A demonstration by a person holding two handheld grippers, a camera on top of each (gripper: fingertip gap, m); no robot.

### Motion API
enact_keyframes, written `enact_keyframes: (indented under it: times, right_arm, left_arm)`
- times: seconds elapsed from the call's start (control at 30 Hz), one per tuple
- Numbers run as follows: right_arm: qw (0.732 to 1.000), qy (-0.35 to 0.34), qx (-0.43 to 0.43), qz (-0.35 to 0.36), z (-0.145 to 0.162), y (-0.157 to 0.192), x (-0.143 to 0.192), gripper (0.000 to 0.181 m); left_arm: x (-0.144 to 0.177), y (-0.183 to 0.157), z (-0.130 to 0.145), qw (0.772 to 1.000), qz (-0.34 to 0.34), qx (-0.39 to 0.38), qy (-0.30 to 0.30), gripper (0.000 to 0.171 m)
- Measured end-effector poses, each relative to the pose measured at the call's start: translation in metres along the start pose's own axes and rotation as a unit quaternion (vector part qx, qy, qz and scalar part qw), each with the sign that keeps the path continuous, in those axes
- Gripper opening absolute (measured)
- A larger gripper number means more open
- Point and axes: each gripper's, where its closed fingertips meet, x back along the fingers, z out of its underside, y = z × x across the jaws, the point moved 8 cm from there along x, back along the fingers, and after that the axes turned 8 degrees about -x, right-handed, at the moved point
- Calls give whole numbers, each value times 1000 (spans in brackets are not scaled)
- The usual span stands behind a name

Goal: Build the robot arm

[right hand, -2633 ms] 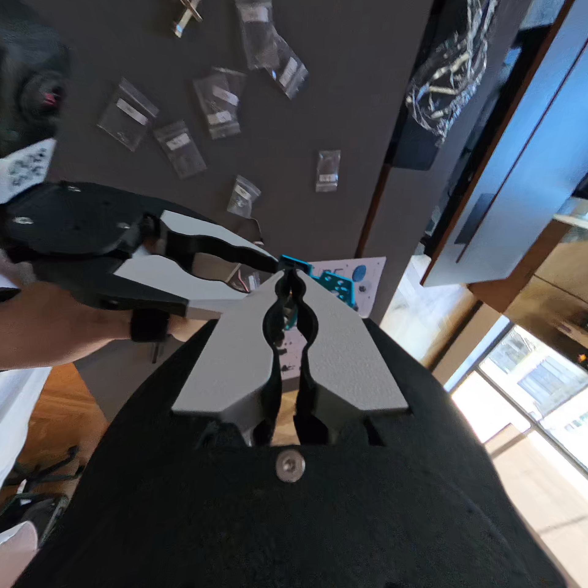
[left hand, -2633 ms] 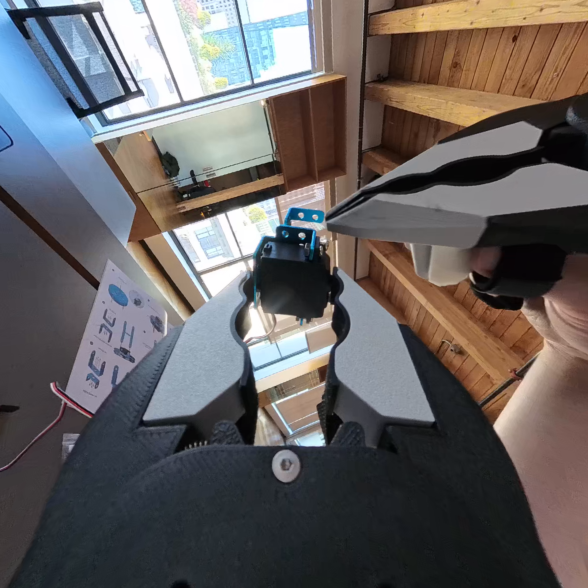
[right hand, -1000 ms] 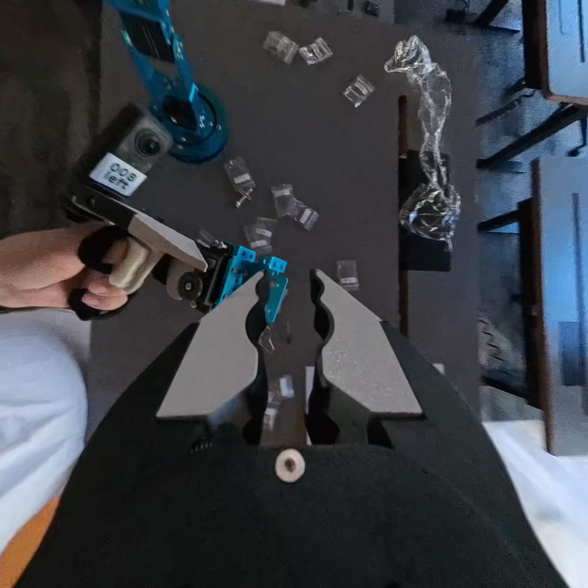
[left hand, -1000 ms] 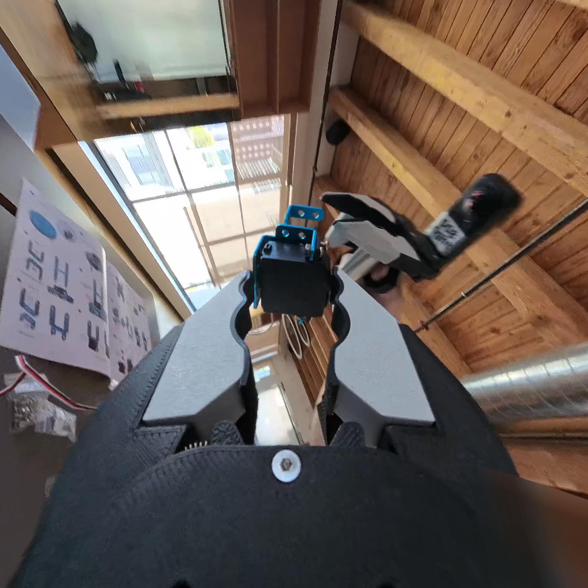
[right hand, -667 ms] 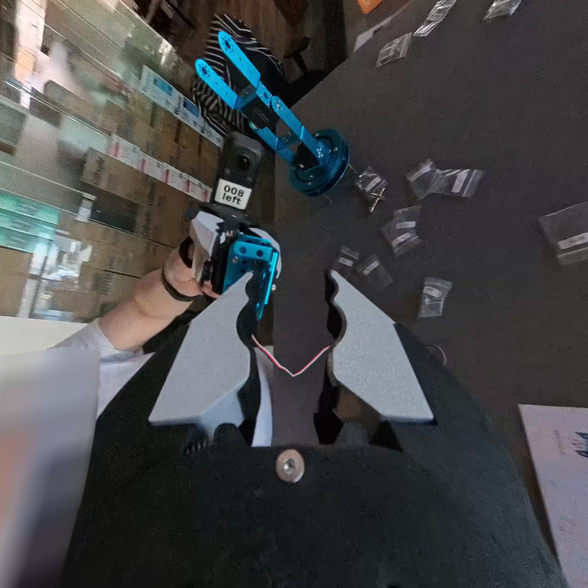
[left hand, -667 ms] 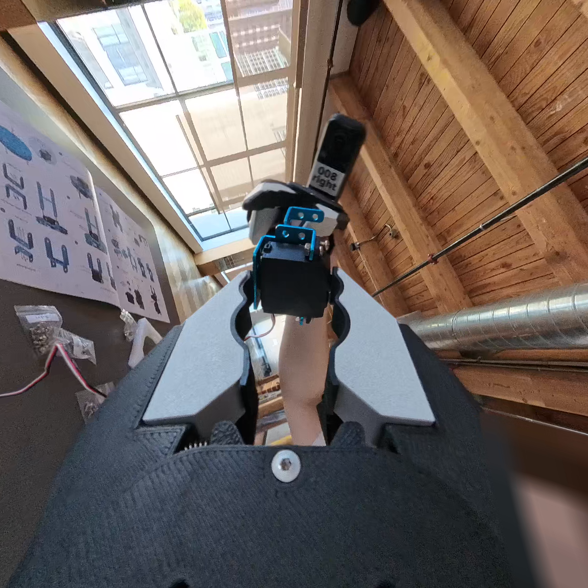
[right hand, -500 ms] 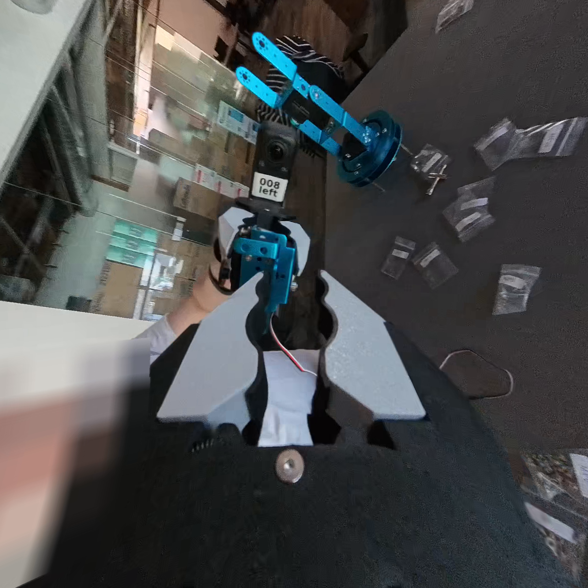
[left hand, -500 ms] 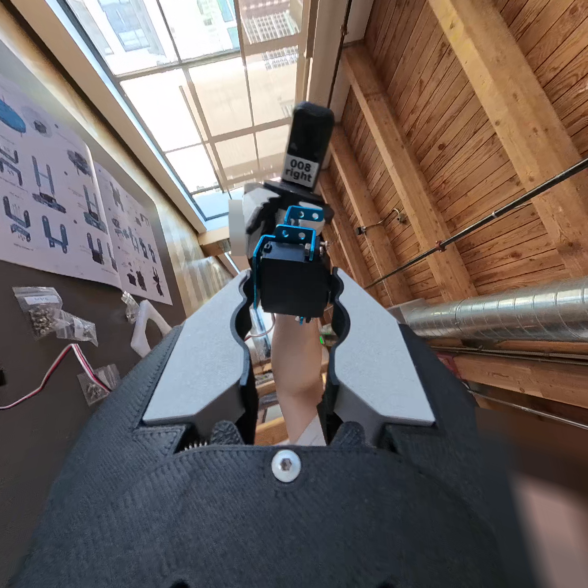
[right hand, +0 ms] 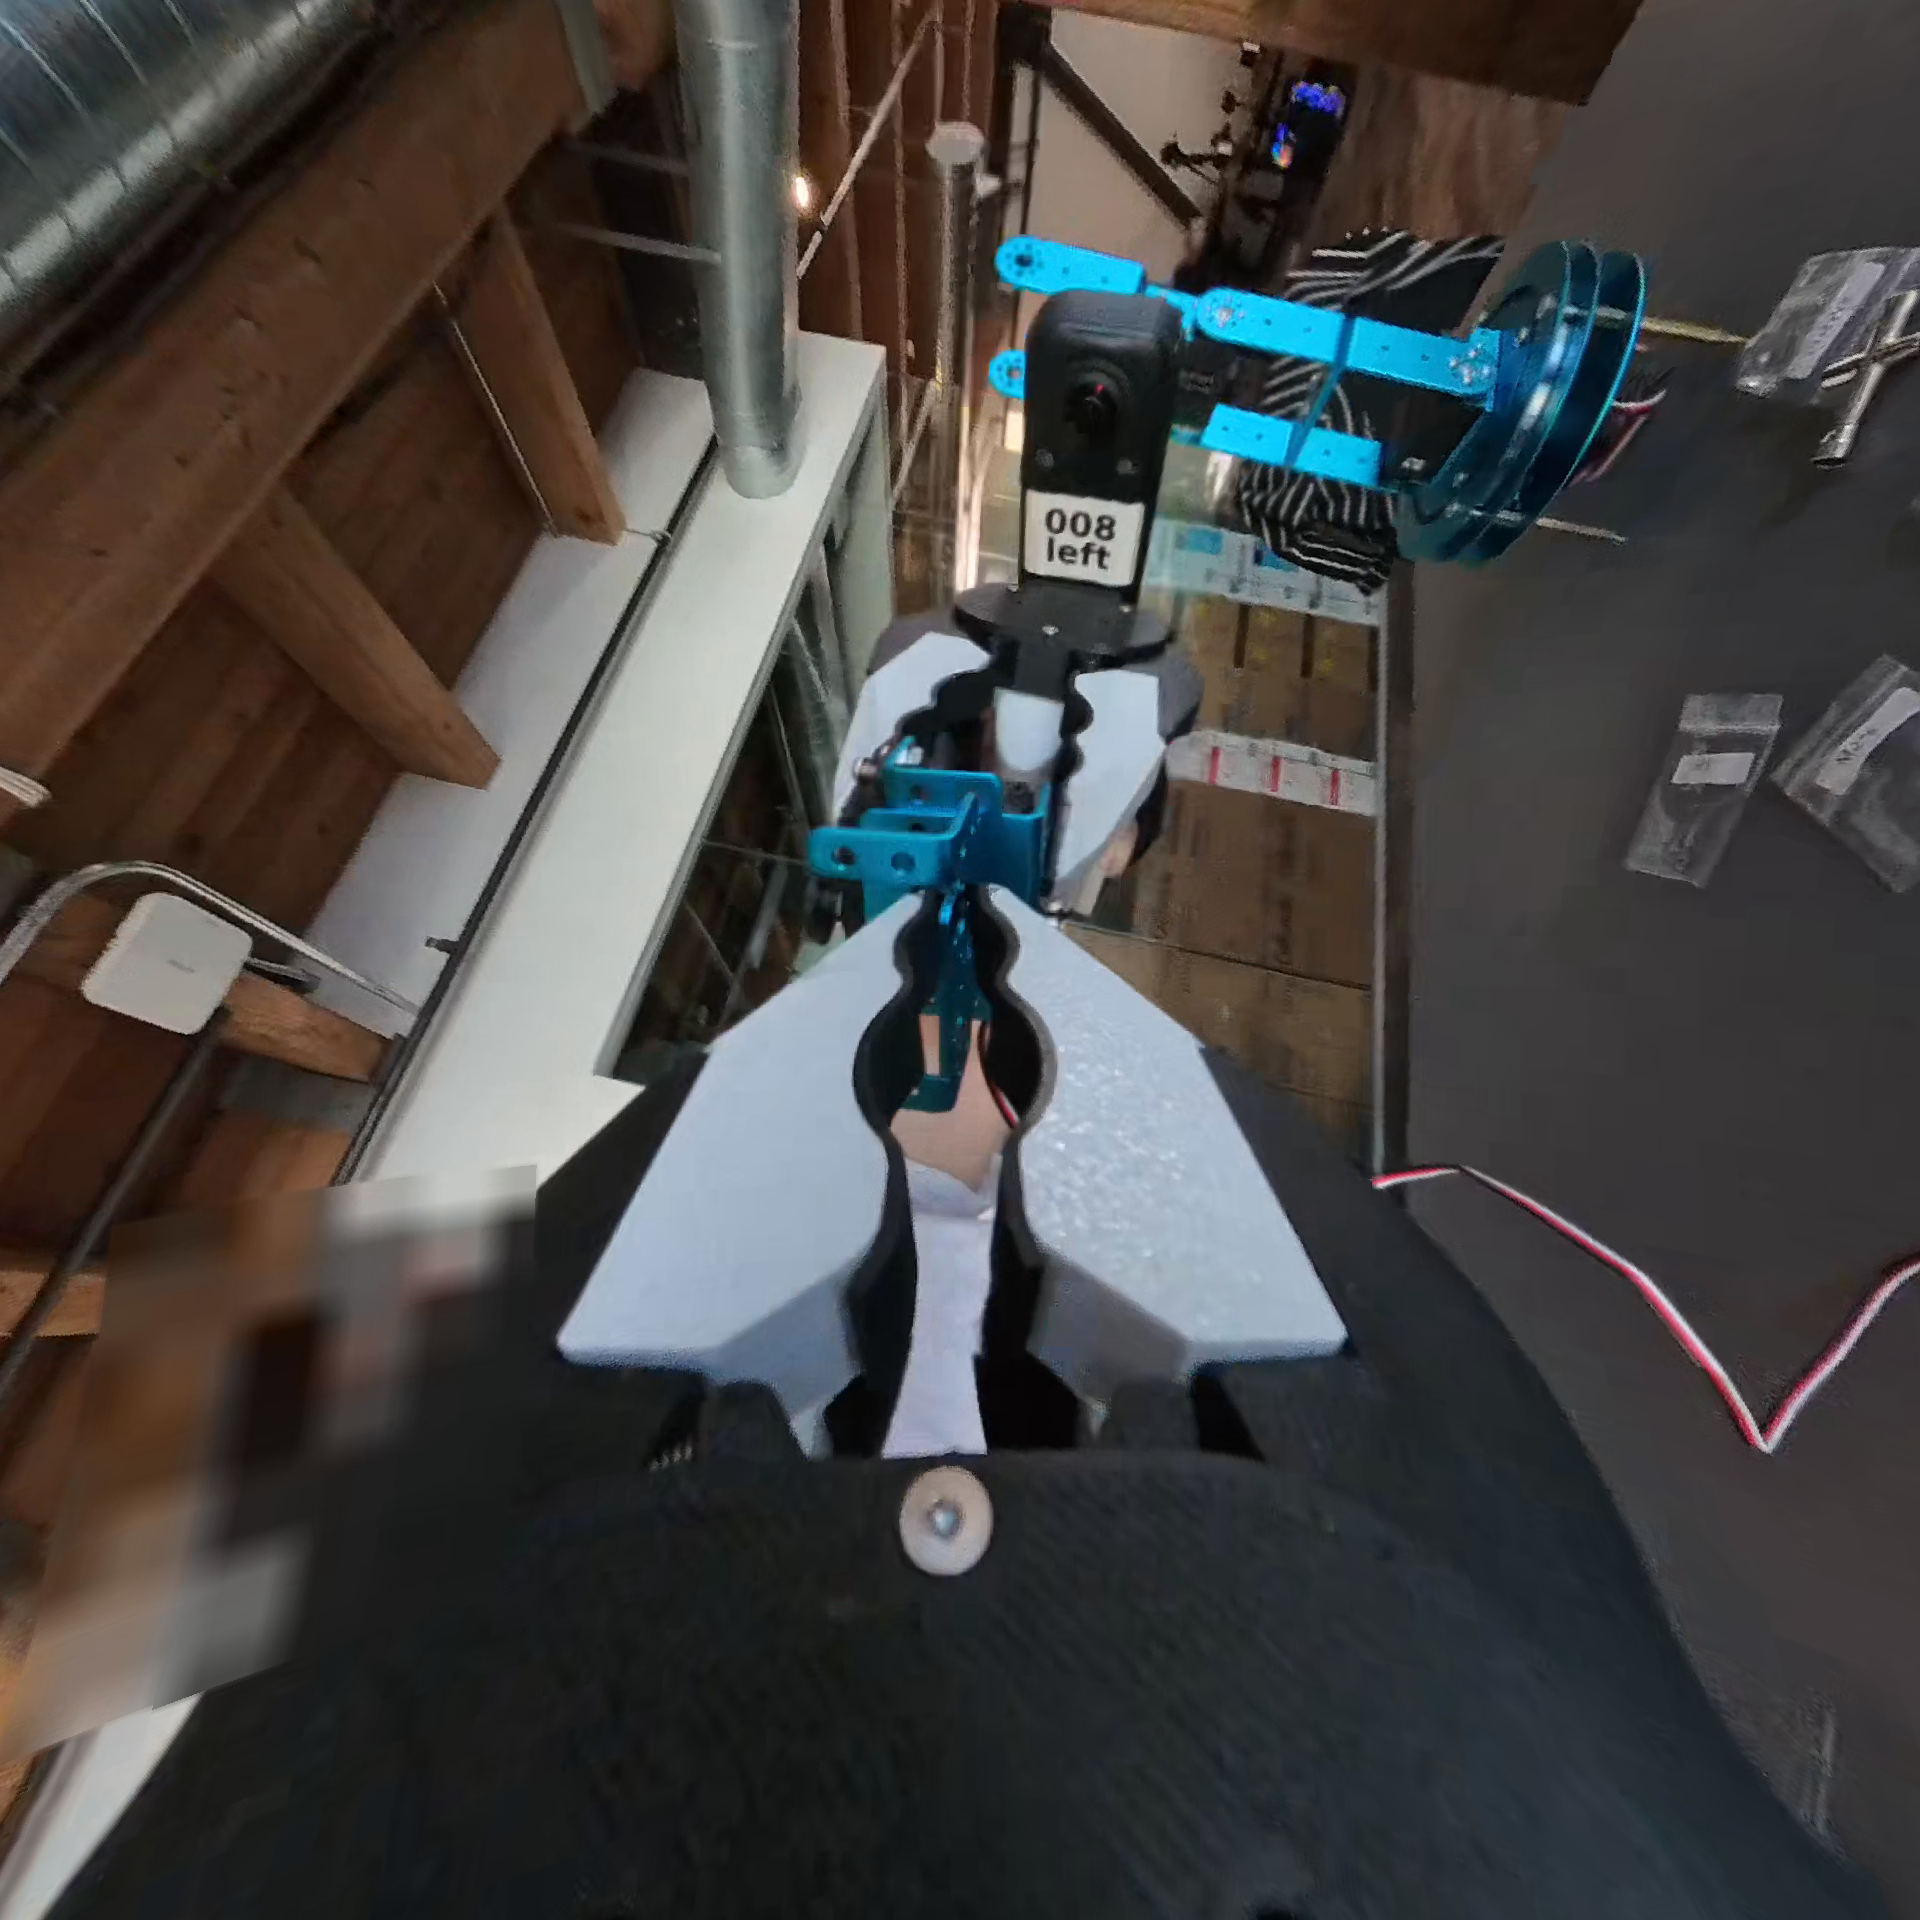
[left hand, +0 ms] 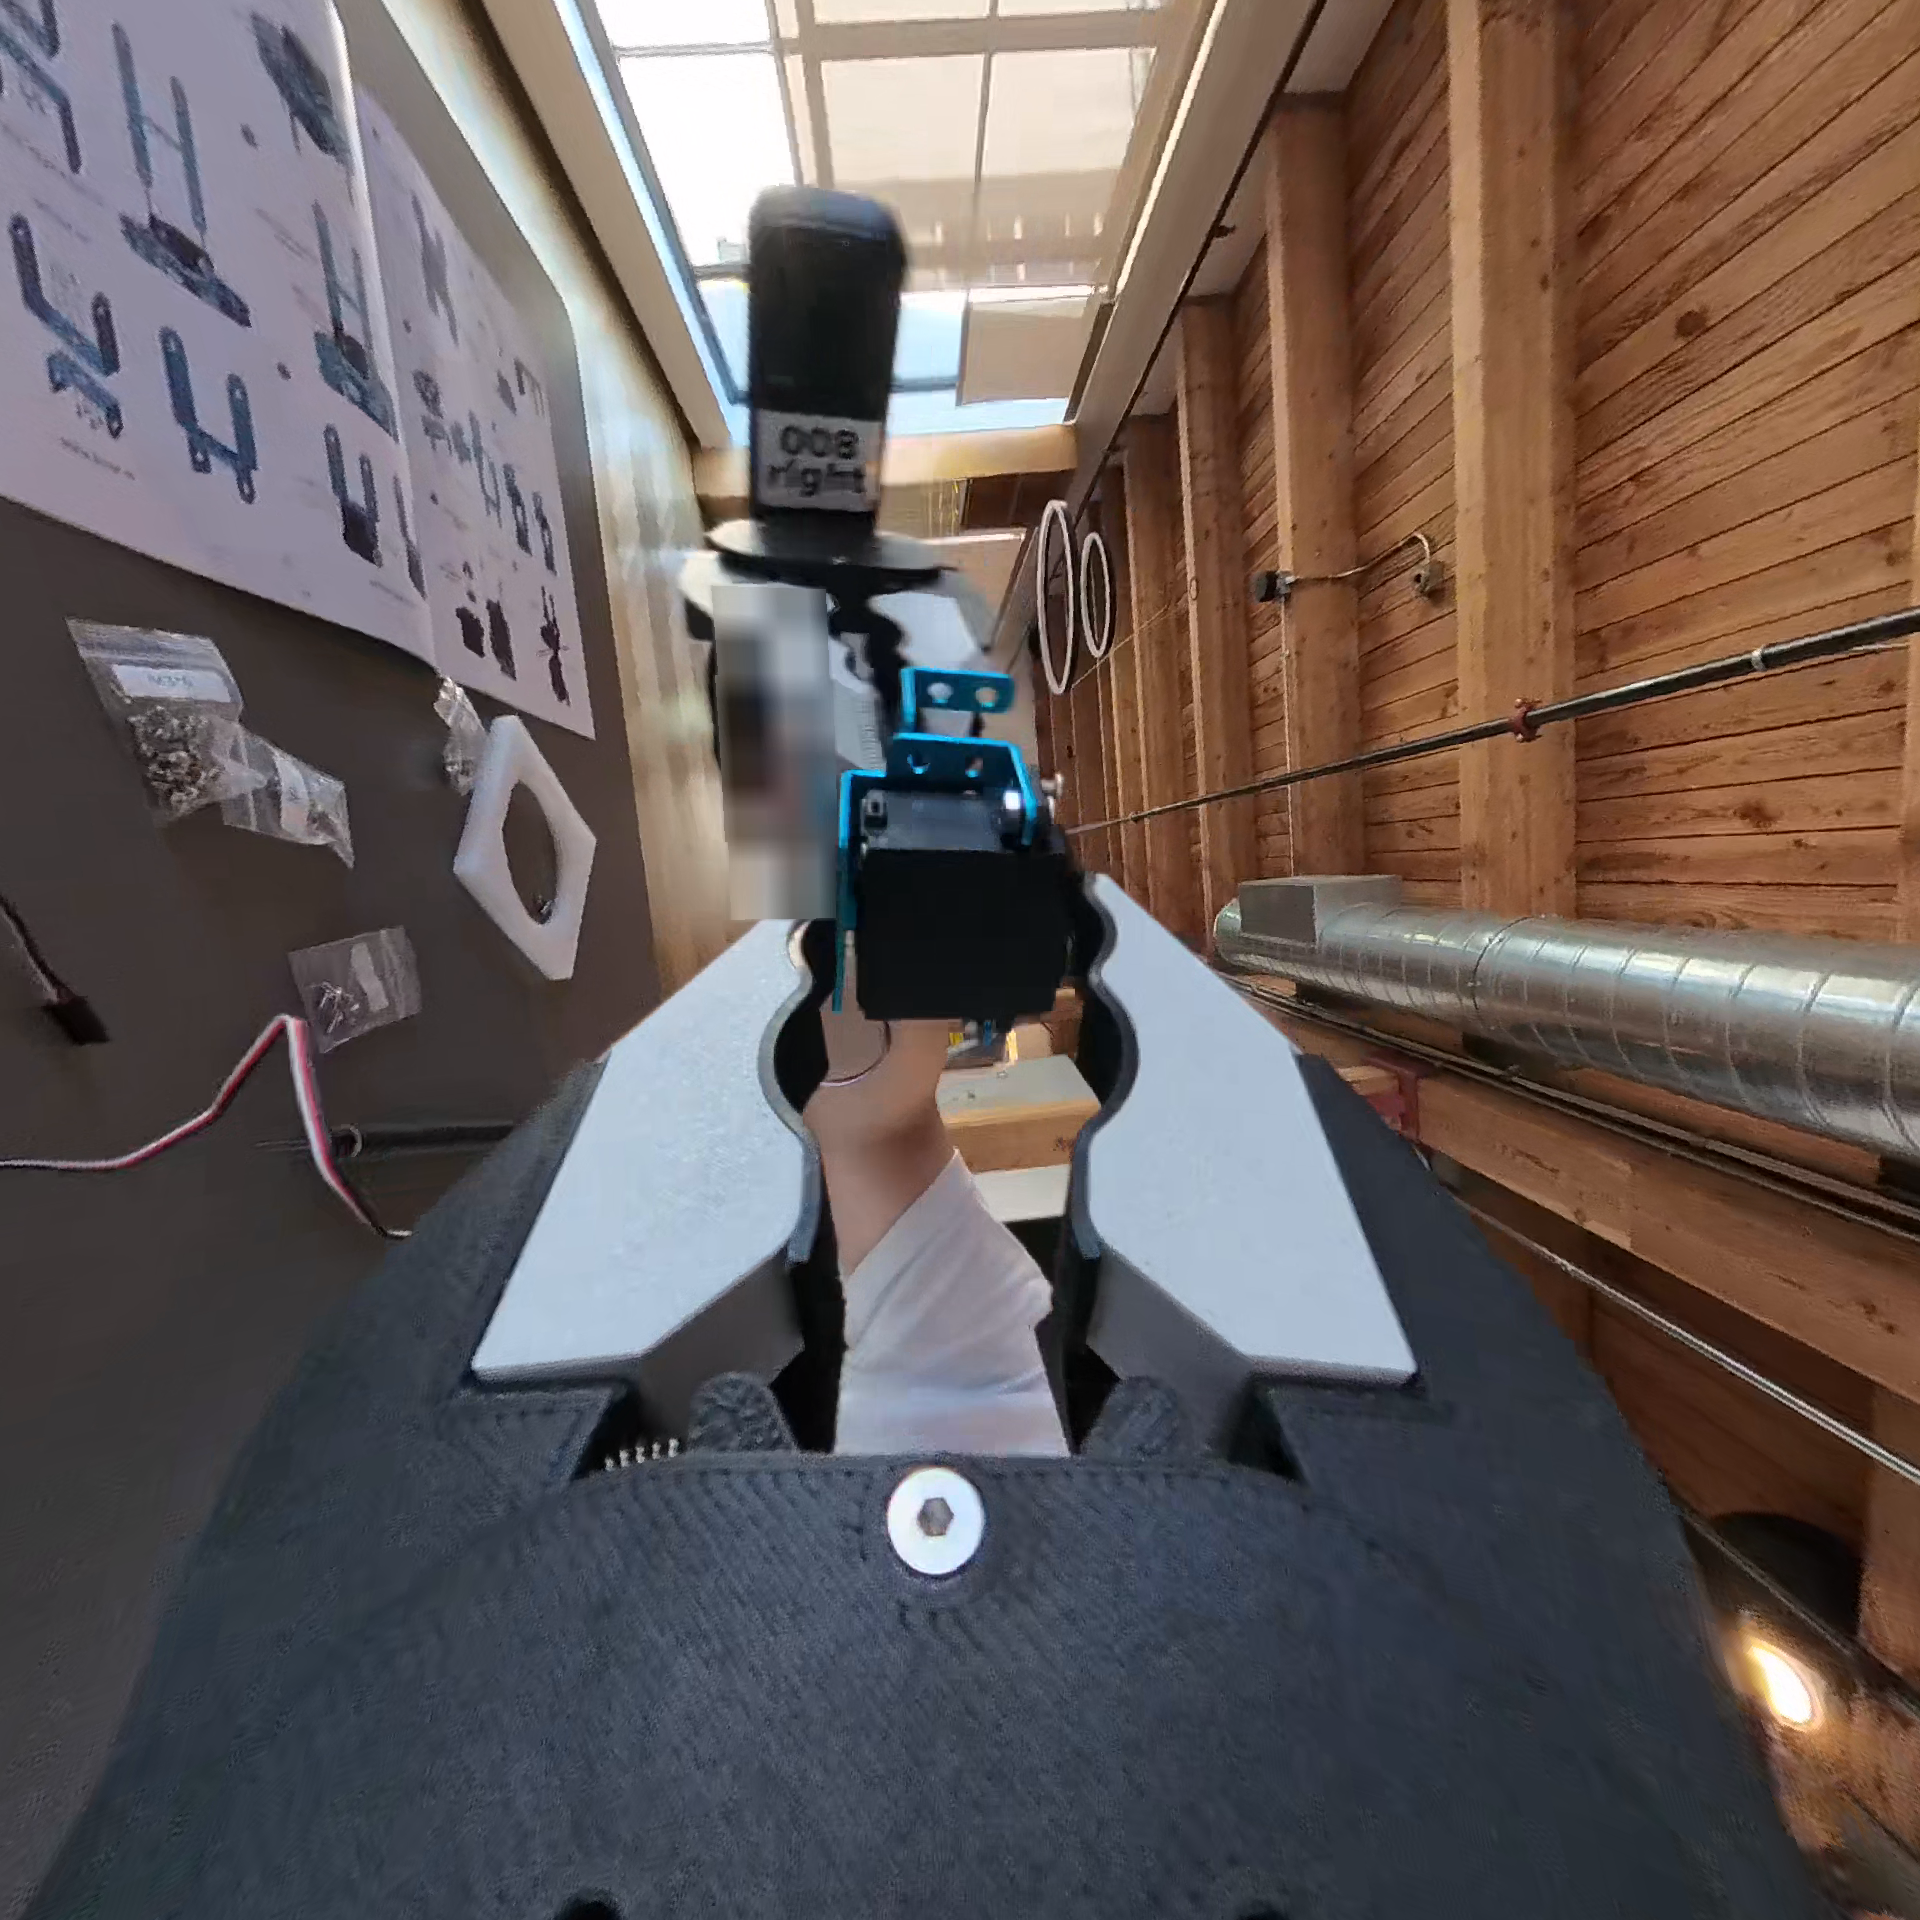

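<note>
My left gripper (left hand: pixel 945 920) is shut on a black servo (left hand: pixel 956 935) that carries a blue metal bracket (left hand: pixel 935 769), and holds it up in the air. My right gripper (right hand: pixel 954 920) faces it head-on and is shut on a thin plate of the blue bracket (right hand: pixel 914 842). The jaws are nearly together around the plate. In the right wrist view the left gripper (right hand: pixel 987 800) shows straight ahead, with the servo mostly hidden between its fingers. In the left wrist view the right gripper (left hand: pixel 894 665) is blurred behind the bracket. A hand and white sleeve show beyond each gripper.
A dark table (right hand: pixel 1662 1039) holds a blue arm on a round base (right hand: pixel 1455 395), small plastic bags (right hand: pixel 1704 790), a cross wrench (right hand: pixel 1870 405) and a red-white-black wire (right hand: pixel 1610 1278). Instruction sheets (left hand: pixel 208 312), a white frame piece (left hand: pixel 525 847) and screw bags (left hand: pixel 177 717) lie there too. My two grippers' fingertips are within a few centimetres of each other.
The right gripper opened, swung round to face the left one, and closed on the blue bracket. The left gripper kept hold of the servo while both views turned.
</note>
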Motion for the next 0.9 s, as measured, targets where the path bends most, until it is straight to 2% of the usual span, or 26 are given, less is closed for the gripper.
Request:
enact_keyframes:
  times: [0.03,0.07,0.1,0.13,0.23,0.37,0.57,0.67,0.77,0.9]
  right_arm:
    - [1000,-14,-13,-18,0,-7,3,0]
    - [998,-28,-27,-56,1,-10,6,0]
    - [993,-43,-45,-98,3,-12,7,0]
    - [989,-62,-58,-118,5,-15,9,0]
    - [987,-108,-67,-95,12,-24,15,0]
    - [977,-173,-87,-91,19,-12,28,1]
    - [969,-227,-71,-68,35,53,37,1]
    - [959,-261,-72,-82,46,87,34,1]
    - [955,-264,-84,-106,62,112,24,0]
    - [954,-274,-71,-94,80,136,8,0]
  left_arm:
    - [-1,0,-2,1000,3,3,9,45]
    - [-2,0,-5,1000,6,-3,15,31]
    - [-2,-1,-9,1000,20,-17,15,24]
    - [-2,-2,-12,999,29,-24,19,26]
    - [-1,7,-17,998,27,-49,25,43]
    - [15,11,-18,991,79,-105,-28,36]
    - [37,38,23,973,55,-224,-24,34]
    - [42,48,49,966,61,-251,-32,33]
    - [44,58,77,963,59,-261,-27,31]
    - [49,68,105,962,64,-262,-35,31]
